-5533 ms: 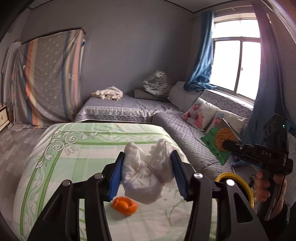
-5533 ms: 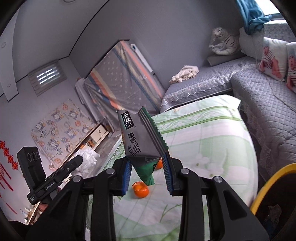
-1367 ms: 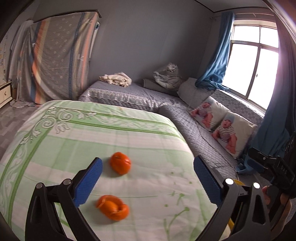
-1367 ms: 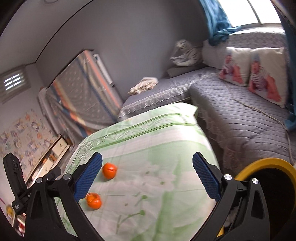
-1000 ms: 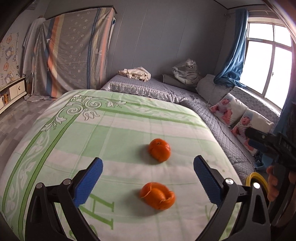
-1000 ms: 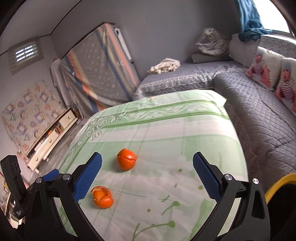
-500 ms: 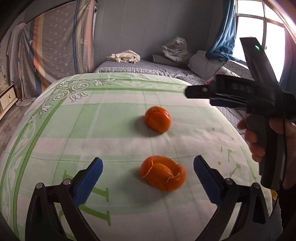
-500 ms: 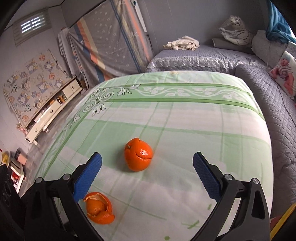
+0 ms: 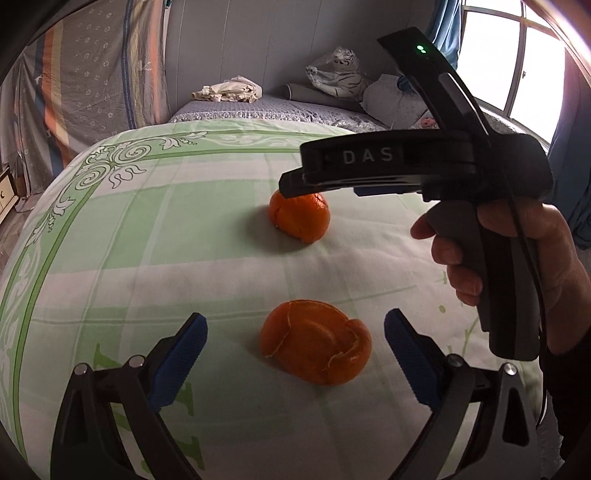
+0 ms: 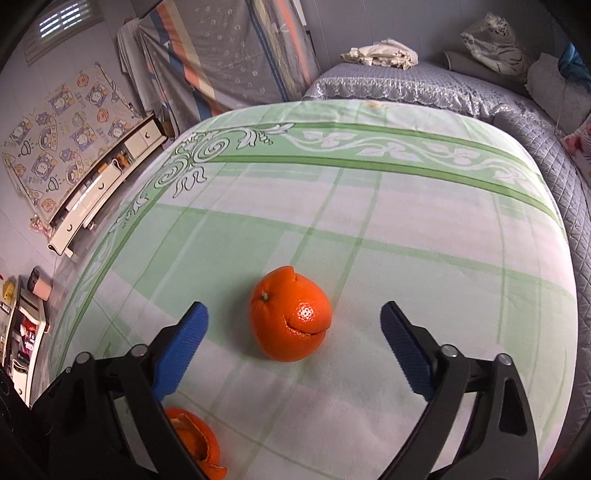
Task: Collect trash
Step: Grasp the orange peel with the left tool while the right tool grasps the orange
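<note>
Two pieces of orange peel lie on the green and white bed cover (image 9: 147,240). The nearer one is a flattened, torn peel (image 9: 316,341). It sits between the blue pads of my left gripper (image 9: 294,323), whose jaws are closing but stand wide and clear of it. The farther one is a round, closed-up peel shell (image 10: 290,314). It lies between the pads of my right gripper (image 10: 293,314), also closing, with a gap on both sides. A hand (image 9: 517,251) holds the right gripper above that peel (image 9: 299,218). The flat peel (image 10: 195,446) shows at the right wrist view's bottom left.
A grey quilted sofa bed (image 10: 424,88) runs behind and to the right of the cover, with a cloth heap (image 10: 380,51) and a plush tiger (image 10: 495,33). A striped mattress (image 10: 236,55) leans on the wall. A low white cabinet (image 10: 99,184) stands on the left.
Both grippers have come down closer to the peels. The right gripper and its hand moved left over the far peel. Both pairs of pads stand slightly narrower.
</note>
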